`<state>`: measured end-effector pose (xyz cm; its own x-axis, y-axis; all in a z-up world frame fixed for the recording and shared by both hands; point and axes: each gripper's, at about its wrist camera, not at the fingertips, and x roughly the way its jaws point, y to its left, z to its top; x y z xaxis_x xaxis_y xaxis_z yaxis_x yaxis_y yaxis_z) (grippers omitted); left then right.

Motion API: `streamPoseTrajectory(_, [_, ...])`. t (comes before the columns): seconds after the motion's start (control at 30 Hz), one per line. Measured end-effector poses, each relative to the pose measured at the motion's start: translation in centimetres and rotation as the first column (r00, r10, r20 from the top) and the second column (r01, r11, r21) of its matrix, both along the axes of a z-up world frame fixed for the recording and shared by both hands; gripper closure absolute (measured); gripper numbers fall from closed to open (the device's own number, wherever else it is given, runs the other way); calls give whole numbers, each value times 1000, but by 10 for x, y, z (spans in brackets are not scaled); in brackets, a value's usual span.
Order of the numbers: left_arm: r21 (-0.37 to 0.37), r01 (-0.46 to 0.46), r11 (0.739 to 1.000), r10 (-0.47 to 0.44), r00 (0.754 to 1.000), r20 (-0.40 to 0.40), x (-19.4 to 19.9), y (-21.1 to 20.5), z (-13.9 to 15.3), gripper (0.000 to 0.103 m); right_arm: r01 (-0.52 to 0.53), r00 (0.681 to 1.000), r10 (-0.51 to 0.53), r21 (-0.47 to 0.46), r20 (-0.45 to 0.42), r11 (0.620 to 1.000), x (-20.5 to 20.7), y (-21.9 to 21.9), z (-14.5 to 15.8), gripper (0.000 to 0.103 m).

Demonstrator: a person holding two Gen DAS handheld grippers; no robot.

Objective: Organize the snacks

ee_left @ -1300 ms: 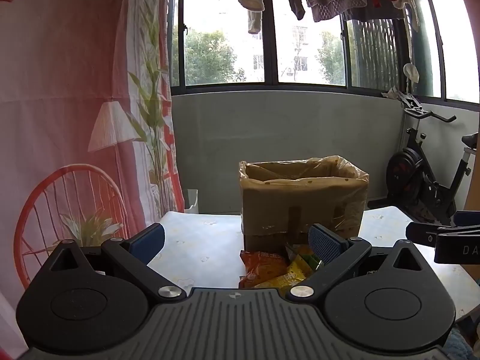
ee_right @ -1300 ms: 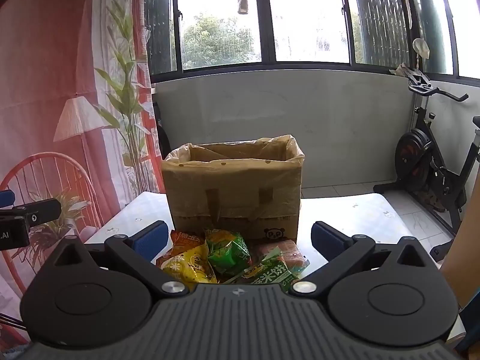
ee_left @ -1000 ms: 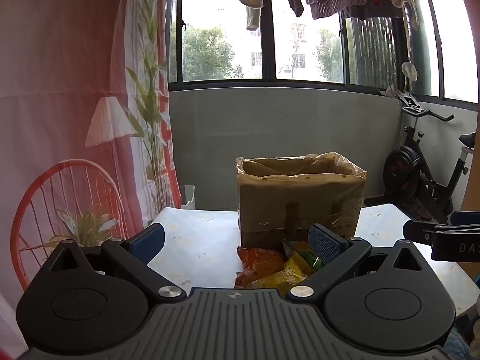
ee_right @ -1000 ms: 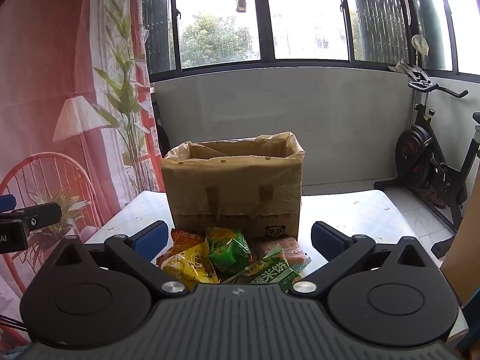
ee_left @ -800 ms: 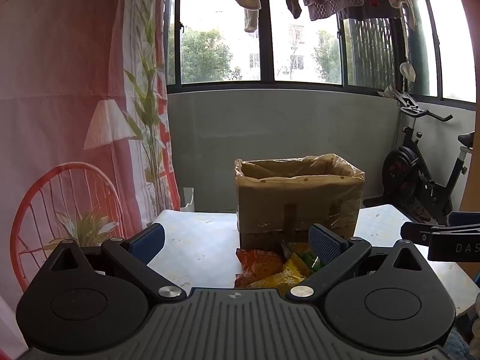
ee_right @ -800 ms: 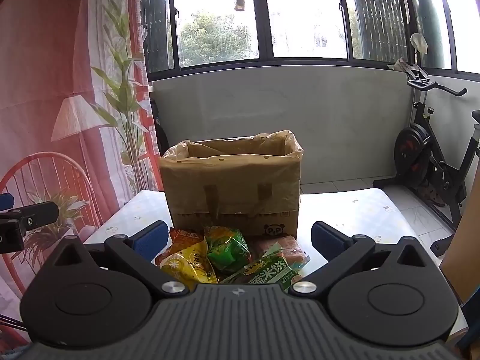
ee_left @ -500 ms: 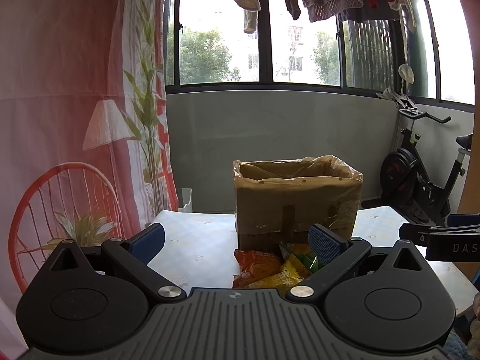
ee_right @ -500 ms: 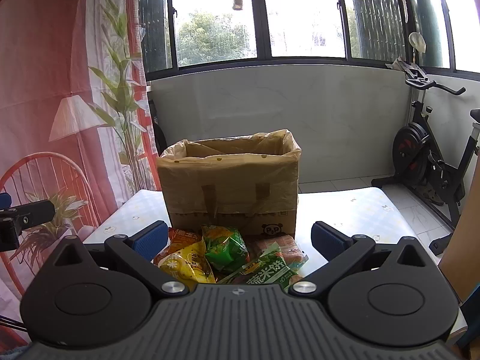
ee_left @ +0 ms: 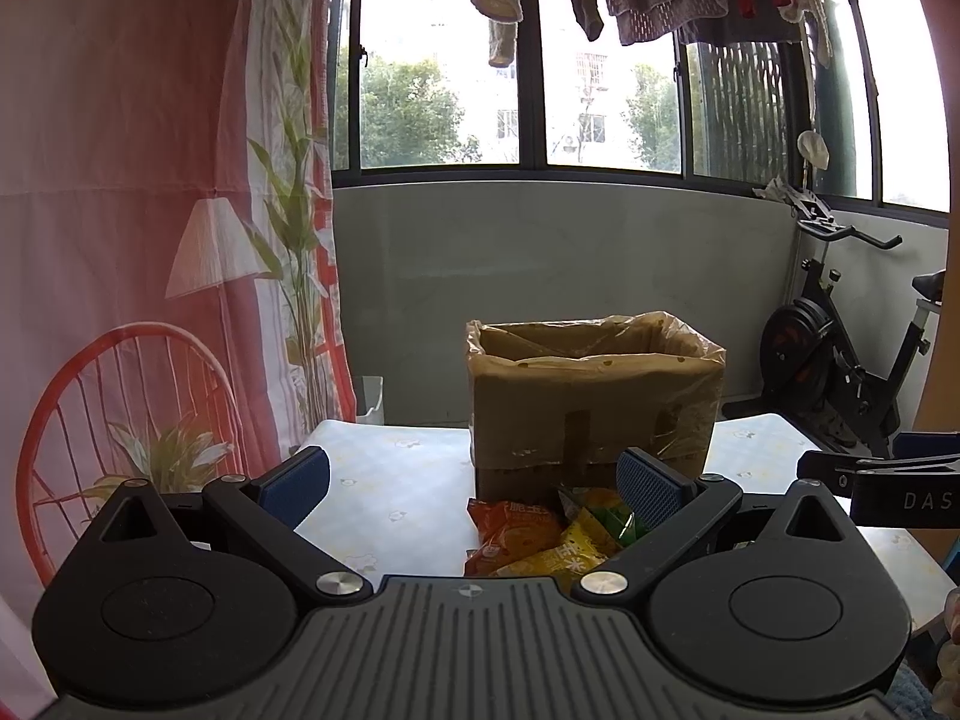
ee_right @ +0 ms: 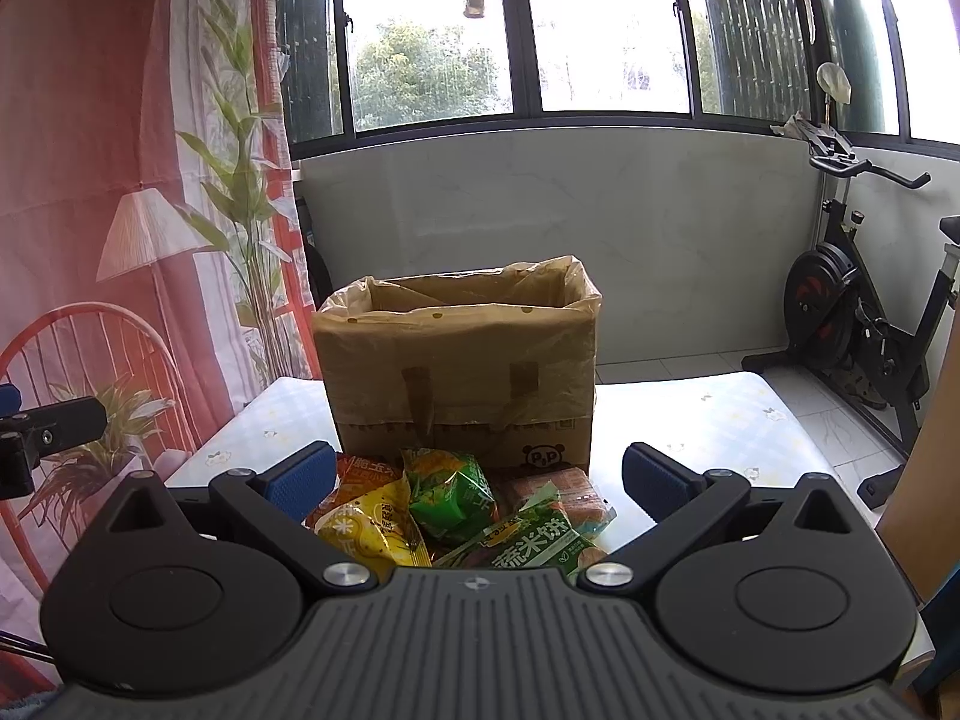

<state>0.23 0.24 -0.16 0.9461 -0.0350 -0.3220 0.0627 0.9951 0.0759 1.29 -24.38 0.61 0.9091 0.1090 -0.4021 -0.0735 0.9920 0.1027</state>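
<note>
Both views have drifted slightly; nothing else moved. Left gripper [ee_left: 473, 480] and right gripper [ee_right: 477, 477] hover with fingers spread above colourful foil snack packets [ee_right: 456, 510], piled on the pale patterned bench [ee_right: 708, 426] against the plastic-lined brown cardboard box [ee_right: 459, 366].

"DAS" on the right gripper [ee_left: 900, 489]; "蔬米饼" on the green packet [ee_right: 531, 543].

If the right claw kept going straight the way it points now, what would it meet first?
Probably the snack pile lying between its open fingers, the green packet foremost. If it passes above them, the brown bag behind; depth is unclear.
</note>
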Motion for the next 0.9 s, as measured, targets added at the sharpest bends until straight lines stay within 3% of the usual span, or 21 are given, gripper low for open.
streamPoseTrajectory(0.9, [-16, -2, 1000, 1, 1000, -21, 3, 5, -4, 0, 0, 1000, 0, 3, -14, 1000, 0, 0, -7, 0])
